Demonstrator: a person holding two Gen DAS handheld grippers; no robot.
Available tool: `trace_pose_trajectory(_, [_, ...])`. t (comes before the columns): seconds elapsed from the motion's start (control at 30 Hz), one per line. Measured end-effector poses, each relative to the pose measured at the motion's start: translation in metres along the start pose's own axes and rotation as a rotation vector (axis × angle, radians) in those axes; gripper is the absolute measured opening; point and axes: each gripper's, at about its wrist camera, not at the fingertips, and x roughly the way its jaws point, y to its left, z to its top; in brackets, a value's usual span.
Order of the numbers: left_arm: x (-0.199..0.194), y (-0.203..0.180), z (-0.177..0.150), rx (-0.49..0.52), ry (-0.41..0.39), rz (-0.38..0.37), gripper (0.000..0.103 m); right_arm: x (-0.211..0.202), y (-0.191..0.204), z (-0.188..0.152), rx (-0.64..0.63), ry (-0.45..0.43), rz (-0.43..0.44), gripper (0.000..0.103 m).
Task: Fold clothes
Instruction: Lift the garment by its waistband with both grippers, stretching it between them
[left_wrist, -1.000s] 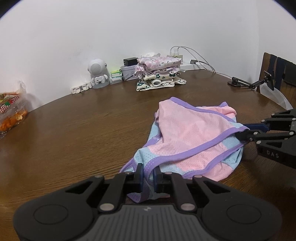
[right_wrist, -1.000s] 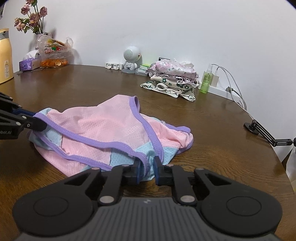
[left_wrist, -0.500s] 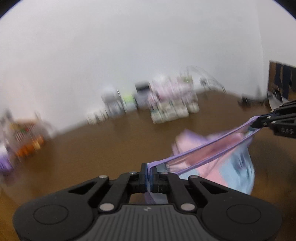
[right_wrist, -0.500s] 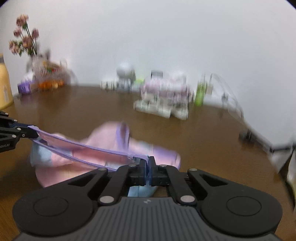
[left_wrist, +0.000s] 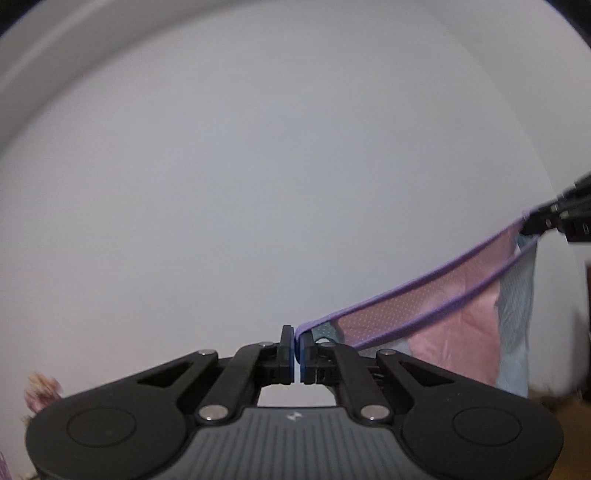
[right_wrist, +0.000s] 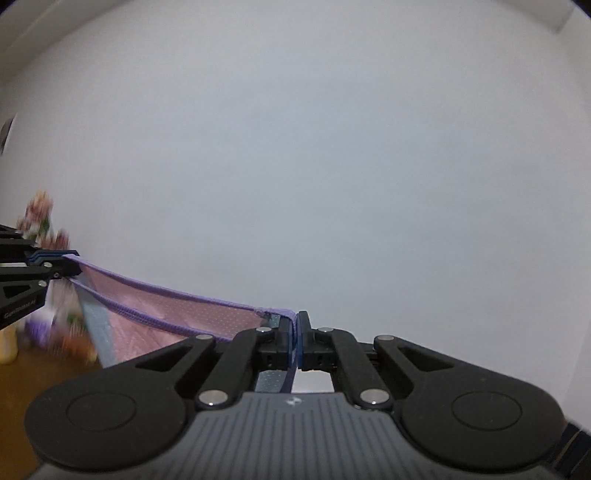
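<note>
**foldnoob:** So where's the garment at this point? Both cams mostly show blank white wall (right_wrist: 332, 147).

**seamripper:** It's up in the air. The pink mesh underwear with purple trim and light-blue side panels (left_wrist: 443, 314) hangs between the two tools. The left gripper (left_wrist: 296, 345) has its fingers pressed together on one end of the purple waistband, and the right gripper (right_wrist: 296, 339) is clamped the same way on the other end. No gap on either, just fabric pinched in between.

**foldnoob:** Which way does it run, then?

**seamripper:** The long axis is the waistband, stretched pretty much straight from one hand to the other, sagging a little in the middle. From the left cam it goes off to the right; from the right cam it goes off to the left. The body dangles below that line, and only a sliver of brown wooden worktop (right_wrist: 37, 376) shows down low.

**foldnoob:** Neither hand nearer?

**seamripper:** Nope, each has its own corner. My guess is that laying it flat means lowering both ends evenly, or it'll bunch up.
</note>
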Motion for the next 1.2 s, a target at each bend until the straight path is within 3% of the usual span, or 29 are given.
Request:
trace_pose_trajectory(0.13, [-0.022, 0.009, 0.022, -0.079, -0.075, 0.052, 0.002, -0.025, 0.004, 0.028, 0.019, -0.076, -0.024, 0.001])
trace_pose_trajectory(0.27, [-0.028, 0.01, 0.02, -0.069, -0.06, 0.087, 0.002, -0.026, 0.02, 0.031, -0.017, -0.05, -0.024, 0.001])
trace_pose_trajectory(0.63, [-0.023, 0.035, 0.018, -0.08, -0.092, 0.198, 0.002, -0.016, 0.052, 0.054, -0.03, -0.12, -0.015, 0.001])
trace_pose_trajectory(0.9, [0.048, 0.049, -0.014, -0.116, -0.014, 0.245, 0.002, 0.049, 0.073, 0.055, -0.027, -0.063, 0.02, 0.001])
trace_pose_trajectory(1.2, [0.188, 0.062, -0.078, -0.2, 0.138, 0.259, 0.002, 0.206, 0.105, 0.01, -0.002, 0.076, 0.037, 0.001])
